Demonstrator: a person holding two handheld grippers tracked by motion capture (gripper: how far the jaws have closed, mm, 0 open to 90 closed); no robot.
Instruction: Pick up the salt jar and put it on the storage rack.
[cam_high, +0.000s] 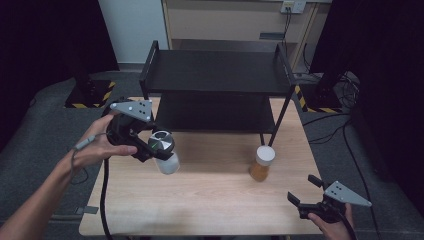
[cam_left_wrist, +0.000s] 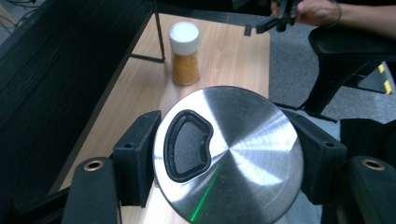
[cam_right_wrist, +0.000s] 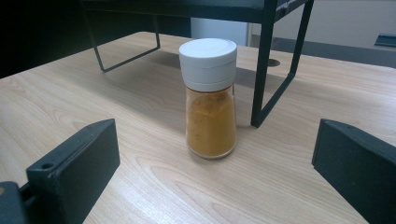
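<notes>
The left tongs (cam_high: 159, 150) are clenched on a shaker with a brushed-metal lid (cam_left_wrist: 228, 154): in the left gripper view the two black jaws press against opposite sides of the round lid, whose dark pouring opening sits toward one edge. In the high view the shaker (cam_high: 165, 153) is tilted in the grip, its pale body pointing down toward the desk (cam_high: 210, 200), and it seems to hang above the wood rather than stand on it, over the desk's left half and just in front of the black two-tier rack (cam_high: 215, 87).

The right tongs (cam_high: 304, 191) are released, jaws wide apart with nothing between them. They hover near the desk's front right corner. In the right gripper view they are aimed straight at a spice jar (cam_right_wrist: 210, 100) with a white cap and orange powder, which stands upright on the desk beside the rack's front right leg (cam_right_wrist: 264, 70), apart from both jaws.

As a judgement, the work looks like putting the two containers away on the rack. One pick-up is done, since the shaker is already off the desk and held firmly. Left to do: carry it to a shelf and set it upright, then close on the spice jar and shelve that too. Both shelves appear bare, so nothing is placed yet.
</notes>
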